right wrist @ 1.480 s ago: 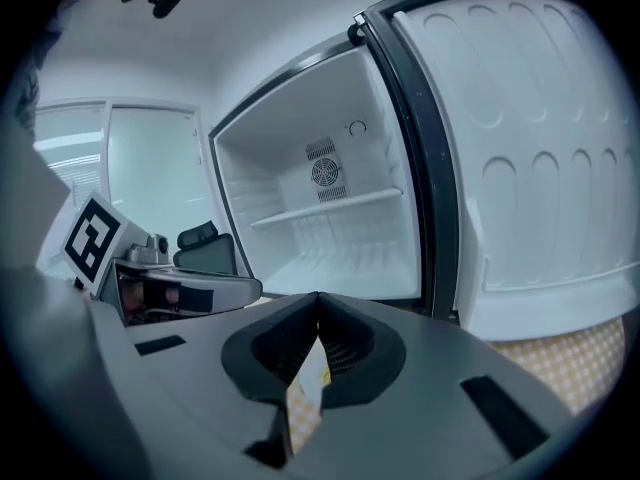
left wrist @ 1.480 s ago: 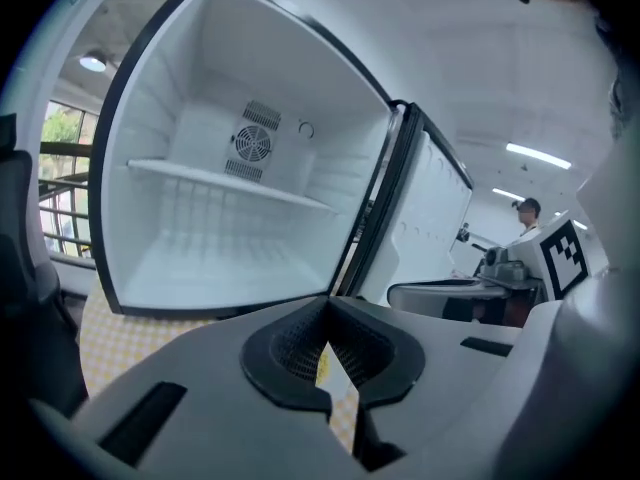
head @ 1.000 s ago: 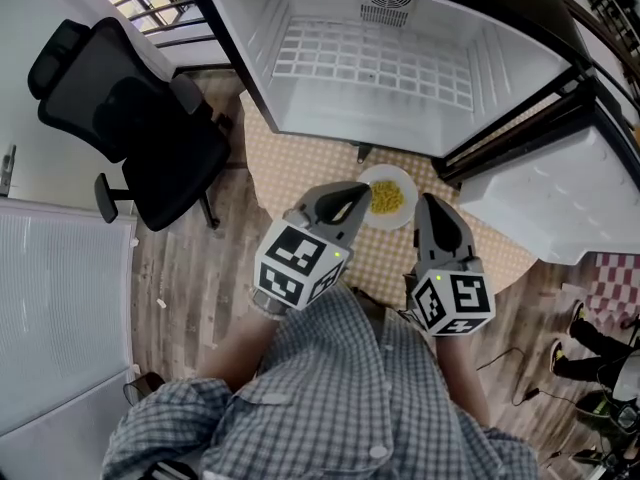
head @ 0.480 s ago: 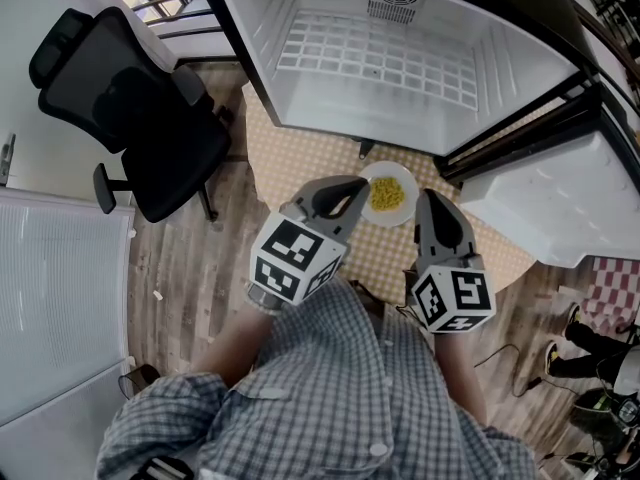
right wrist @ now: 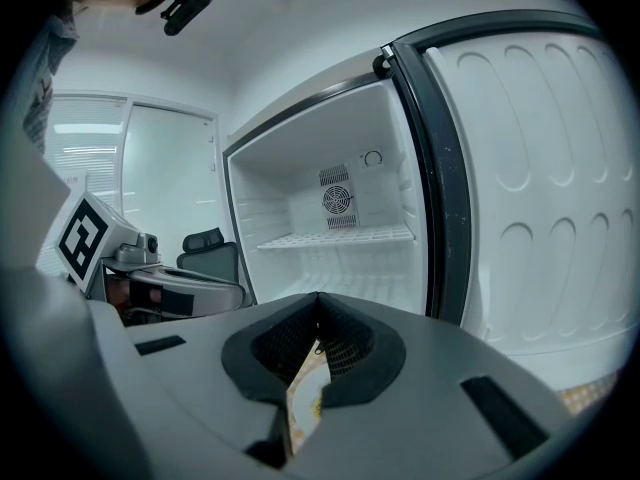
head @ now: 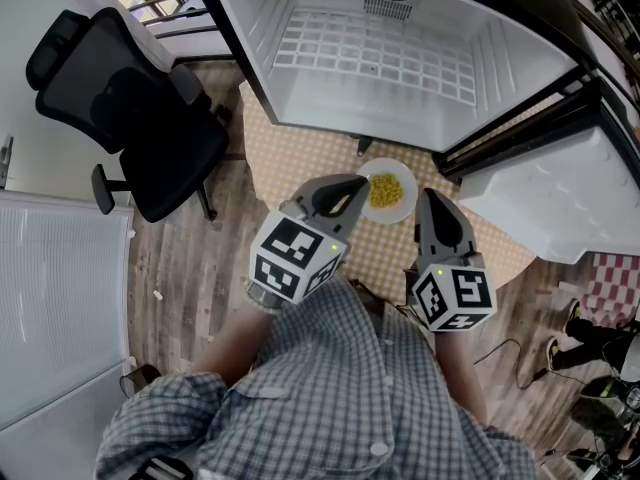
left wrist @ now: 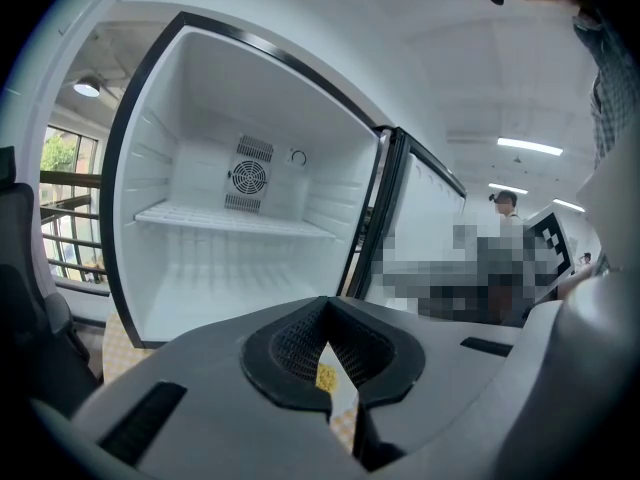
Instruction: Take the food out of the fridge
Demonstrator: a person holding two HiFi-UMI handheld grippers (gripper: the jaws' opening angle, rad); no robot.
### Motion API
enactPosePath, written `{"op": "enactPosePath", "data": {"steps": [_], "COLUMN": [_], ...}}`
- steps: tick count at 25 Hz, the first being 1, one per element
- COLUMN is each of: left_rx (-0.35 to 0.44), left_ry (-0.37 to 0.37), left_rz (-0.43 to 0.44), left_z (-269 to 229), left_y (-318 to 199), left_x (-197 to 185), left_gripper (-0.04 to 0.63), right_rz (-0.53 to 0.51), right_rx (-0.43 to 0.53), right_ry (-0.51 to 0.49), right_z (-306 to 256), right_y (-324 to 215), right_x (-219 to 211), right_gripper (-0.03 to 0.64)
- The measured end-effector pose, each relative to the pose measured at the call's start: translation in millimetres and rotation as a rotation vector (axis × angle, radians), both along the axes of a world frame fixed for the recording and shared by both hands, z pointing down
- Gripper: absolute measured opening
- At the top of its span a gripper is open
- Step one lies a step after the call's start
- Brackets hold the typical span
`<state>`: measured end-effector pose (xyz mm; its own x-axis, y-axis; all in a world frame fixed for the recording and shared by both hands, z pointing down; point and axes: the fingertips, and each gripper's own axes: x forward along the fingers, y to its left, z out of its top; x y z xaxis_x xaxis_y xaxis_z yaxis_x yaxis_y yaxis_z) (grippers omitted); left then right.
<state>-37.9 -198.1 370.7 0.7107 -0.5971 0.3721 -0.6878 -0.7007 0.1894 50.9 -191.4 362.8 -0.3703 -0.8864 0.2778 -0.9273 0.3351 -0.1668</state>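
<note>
The plate (head: 388, 190) of corn sits on the table (head: 300, 158) just before the open, bare fridge (head: 300, 108), barely shifted in the last second. Flanking it, the left tongs (head: 358, 184) and right tongs (head: 428, 200) stay closed on nothing, so the food looks already out.

The small white round plate (head: 392, 190) carries yellow food (head: 386, 194) too small to name from the head view. The tip of the left gripper (head: 356, 188) covers its left rim, and each gripper view shows only a thin strip of it through the slit under the closed jaws. The round table with a beige checked cloth (head: 300, 158) is mostly hidden beneath the open white fridge (head: 380, 58), the right gripper (head: 430, 203) and the person's grey checked shirt (head: 340, 388). The head view's upper edge cuts off the fridge's top, and its right edge cuts off the white fridge door (head: 560, 198).
</note>
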Motion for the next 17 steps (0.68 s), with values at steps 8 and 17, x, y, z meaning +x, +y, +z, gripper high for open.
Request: {"op": "enactPosePath", "data": {"steps": [8,17], "left_rx": [-0.013,-0.020], "left_ry": [0.006,0.006], "left_rz": [-0.006,-0.003], "left_z": [2.0,3.8], "left_y": [0.6,2.1], "left_x": [-0.5,0.9], "left_gripper": [0.005,0.005], "right_rz": [-0.001,0.001], "right_rx": [-0.021,-0.038], "right_ry": [0.003,-0.010], "right_z": [6.0,9.9], "right_y": [2.9,5.2], "right_x": [1.6,4.0], "right_gripper": [0.009,0.009]}}
